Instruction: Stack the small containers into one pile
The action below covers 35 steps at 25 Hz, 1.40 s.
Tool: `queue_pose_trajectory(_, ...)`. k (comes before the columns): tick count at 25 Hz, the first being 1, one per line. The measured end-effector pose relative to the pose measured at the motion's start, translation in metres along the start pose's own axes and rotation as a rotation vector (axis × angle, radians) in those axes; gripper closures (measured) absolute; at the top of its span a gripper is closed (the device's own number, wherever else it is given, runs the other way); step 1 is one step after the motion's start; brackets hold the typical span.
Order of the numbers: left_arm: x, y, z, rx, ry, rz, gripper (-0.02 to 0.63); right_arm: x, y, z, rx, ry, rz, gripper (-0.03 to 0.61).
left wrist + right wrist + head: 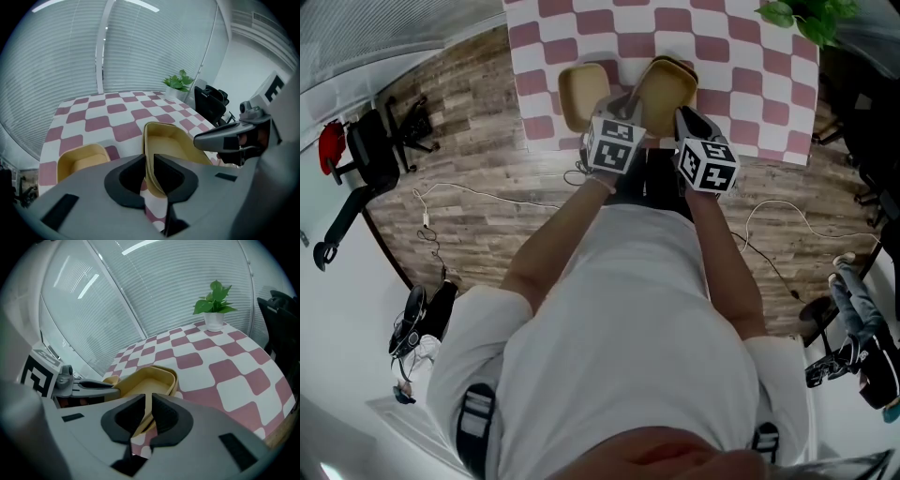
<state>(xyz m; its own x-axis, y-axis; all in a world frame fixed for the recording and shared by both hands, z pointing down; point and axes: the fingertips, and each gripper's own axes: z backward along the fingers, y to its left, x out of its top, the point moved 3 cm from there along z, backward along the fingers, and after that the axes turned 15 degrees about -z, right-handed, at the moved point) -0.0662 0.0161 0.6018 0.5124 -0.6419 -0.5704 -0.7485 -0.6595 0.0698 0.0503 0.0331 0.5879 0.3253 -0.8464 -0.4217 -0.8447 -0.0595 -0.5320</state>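
A tan container (666,92) is held tilted over the pink-and-white checkered table (750,84). My left gripper (626,103) is shut on its left wall and my right gripper (684,117) on its right wall. In the left gripper view the jaws (149,173) pinch the container's (171,145) thin wall. From the right gripper view (149,411), this container (150,380) shows a double rim at its far end, as if it sits in another one. A separate tan container (583,94) rests on the cloth to the left, also visible as an empty container (82,159).
A potted green plant (213,305) stands at the far right corner of the table (234,366). The table's near edge is just under the grippers. Office chairs (366,159) and cables lie on the wooden floor around it.
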Motion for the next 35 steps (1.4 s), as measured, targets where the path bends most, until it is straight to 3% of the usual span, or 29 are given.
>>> queue_pose_trajectory(9, 0.005, 0.006, 0.038, 0.034, -0.046, -0.038, 0.538, -0.008, 0.001, 0.015, -0.004, 0.009, -0.021, 0.526)
queue_pose_trajectory(13, -0.004, 0.0, 0.031, 0.012, -0.025, -0.035, 0.555, -0.016, 0.001, 0.007, -0.007, 0.046, -0.033, 0.511)
queue_pose_trajectory(21, 0.008, 0.001, 0.017, 0.03, -0.062, -0.066, 0.569, -0.003, 0.003, -0.001, -0.046, -0.002, 0.039, 0.54)
queue_pose_trajectory(35, 0.005, -0.002, 0.009, 0.078, -0.077, -0.158, 0.569, -0.009, -0.004, 0.001, -0.083, -0.059, 0.05, 0.538)
